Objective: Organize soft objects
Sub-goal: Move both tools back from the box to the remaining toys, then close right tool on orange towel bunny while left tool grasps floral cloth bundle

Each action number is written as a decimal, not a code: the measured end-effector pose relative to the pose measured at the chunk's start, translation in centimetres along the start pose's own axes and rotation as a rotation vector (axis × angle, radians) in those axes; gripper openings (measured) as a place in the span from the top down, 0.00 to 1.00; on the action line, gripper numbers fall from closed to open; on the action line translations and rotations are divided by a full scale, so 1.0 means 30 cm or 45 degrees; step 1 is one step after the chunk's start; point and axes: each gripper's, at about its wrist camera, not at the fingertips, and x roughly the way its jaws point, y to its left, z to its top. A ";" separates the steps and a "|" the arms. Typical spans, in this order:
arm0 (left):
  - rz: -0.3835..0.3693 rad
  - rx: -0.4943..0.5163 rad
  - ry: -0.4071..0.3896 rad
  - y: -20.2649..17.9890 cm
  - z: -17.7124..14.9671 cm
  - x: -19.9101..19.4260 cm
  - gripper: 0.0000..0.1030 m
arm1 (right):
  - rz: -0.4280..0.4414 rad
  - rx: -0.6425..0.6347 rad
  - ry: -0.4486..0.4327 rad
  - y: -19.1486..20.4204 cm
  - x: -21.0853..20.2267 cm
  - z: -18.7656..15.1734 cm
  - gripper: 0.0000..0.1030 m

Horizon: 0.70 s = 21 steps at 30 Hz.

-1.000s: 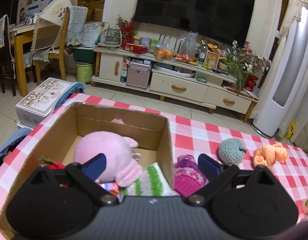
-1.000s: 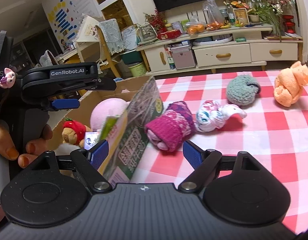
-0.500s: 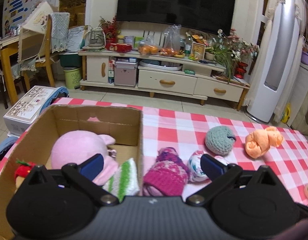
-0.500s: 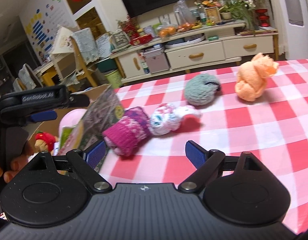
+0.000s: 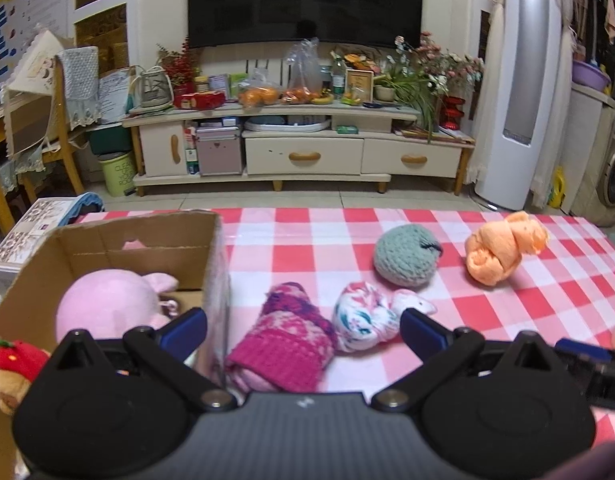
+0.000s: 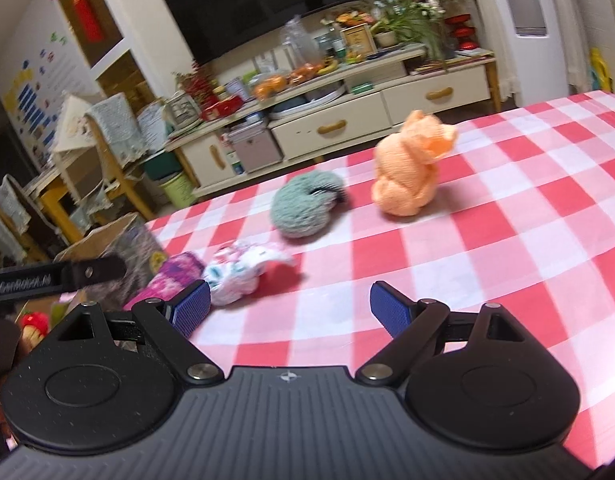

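Both tools are spread wide and hold nothing: the left hand-held gripper (image 5: pixel 303 330) hangs over the magenta knit roll (image 5: pixel 281 344), which lies against the outer wall of the cardboard box (image 5: pixel 217 248). Inside the box sit a pink plush (image 5: pixel 107 304) and a red-capped toy (image 5: pixel 15 360). The right hand-held gripper (image 6: pixel 289 306) hovers over bare checked tabletop (image 6: pixel 507 208). Beyond lie a white patterned bundle (image 6: pixel 243 268), a grey-green knit ball (image 6: pixel 305 206) and an orange cloth knot (image 6: pixel 407 172), each apart.
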 end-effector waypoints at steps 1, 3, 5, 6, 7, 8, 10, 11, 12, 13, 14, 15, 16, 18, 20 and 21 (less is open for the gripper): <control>-0.003 0.007 0.005 -0.009 -0.003 0.004 0.01 | -0.010 0.006 -0.008 -0.009 0.001 0.002 0.00; -0.009 0.023 0.013 -0.030 -0.008 0.013 0.01 | -0.034 0.014 -0.023 -0.021 0.004 0.005 0.00; -0.016 0.044 0.016 -0.053 -0.013 0.023 0.01 | -0.060 0.020 -0.044 -0.034 -0.005 -0.004 0.00; -0.020 0.057 0.017 -0.064 -0.016 0.028 0.01 | -0.074 0.026 -0.052 -0.041 -0.002 -0.004 0.00; -0.021 0.070 0.018 -0.076 -0.018 0.033 0.01 | -0.085 0.035 -0.059 -0.047 -0.007 -0.006 0.00; -0.021 0.083 0.018 -0.086 -0.020 0.040 0.01 | -0.096 0.051 -0.067 -0.059 -0.004 -0.005 0.00; -0.023 0.114 0.013 -0.110 -0.026 0.053 0.01 | -0.111 0.068 -0.079 -0.070 0.006 -0.003 0.00; -0.023 0.132 0.009 -0.127 -0.028 0.060 0.01 | -0.122 0.073 -0.083 -0.073 0.013 0.000 0.00; -0.021 0.149 0.007 -0.138 -0.029 0.068 0.01 | -0.132 0.079 -0.087 -0.081 0.023 0.001 0.00; -0.018 0.167 0.006 -0.150 -0.032 0.077 0.01 | -0.140 0.086 -0.091 -0.097 0.035 0.004 0.00; -0.016 0.180 0.005 -0.160 -0.034 0.086 0.01 | -0.149 0.094 -0.092 -0.106 0.046 0.006 0.00; -0.013 0.193 0.005 -0.169 -0.036 0.097 0.01 | -0.157 0.104 -0.092 -0.113 0.060 0.011 0.00; -0.012 0.202 0.007 -0.176 -0.037 0.109 0.01 | -0.156 0.116 -0.094 -0.123 0.069 0.015 0.00; -0.008 0.214 0.013 -0.186 -0.037 0.134 0.01 | -0.142 0.133 -0.102 -0.140 0.083 0.027 0.00; 0.004 0.222 0.024 -0.196 -0.040 0.161 0.01 | -0.142 0.137 -0.102 -0.147 0.107 0.048 0.00; 0.010 0.224 0.031 -0.201 -0.041 0.176 0.01 | -0.138 0.139 -0.103 -0.155 0.114 0.057 0.00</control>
